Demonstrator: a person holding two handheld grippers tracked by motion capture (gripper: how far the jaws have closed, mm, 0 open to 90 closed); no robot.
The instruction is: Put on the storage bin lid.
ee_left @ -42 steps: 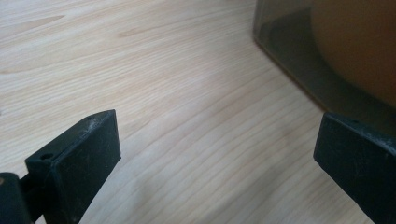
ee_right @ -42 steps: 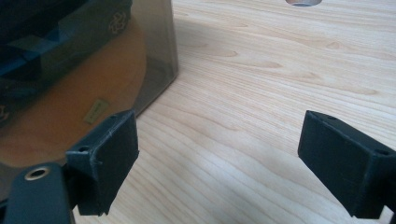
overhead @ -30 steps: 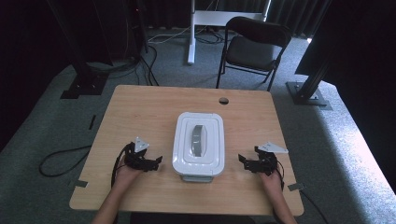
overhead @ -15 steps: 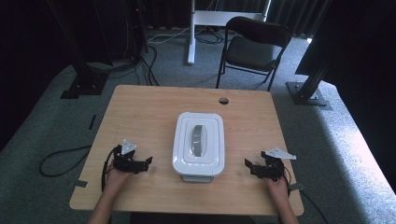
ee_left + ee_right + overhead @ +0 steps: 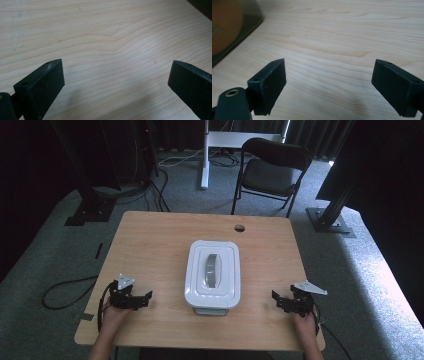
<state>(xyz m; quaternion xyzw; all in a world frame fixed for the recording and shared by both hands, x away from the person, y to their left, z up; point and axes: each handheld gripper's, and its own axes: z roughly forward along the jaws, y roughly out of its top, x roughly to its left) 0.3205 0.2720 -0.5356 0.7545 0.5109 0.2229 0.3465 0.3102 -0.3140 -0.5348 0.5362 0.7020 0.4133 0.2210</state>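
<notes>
Both hands have drawn back toward the near edge of the counter (image 5: 150,245) since the earlier frames, away from the white box (image 5: 212,272), which has not shifted. The left gripper (image 5: 142,299) sits well to the box's left, the right gripper (image 5: 280,301) well to its right, each with fingers spread wide and holding nothing (bare wood lies between them in both gripper views). I judge this a pause before any grasp; the next move calls for reaching in toward the box. It lies mid-counter, rounded, lid on, with a grey handle (image 5: 212,269) along its top.
</notes>
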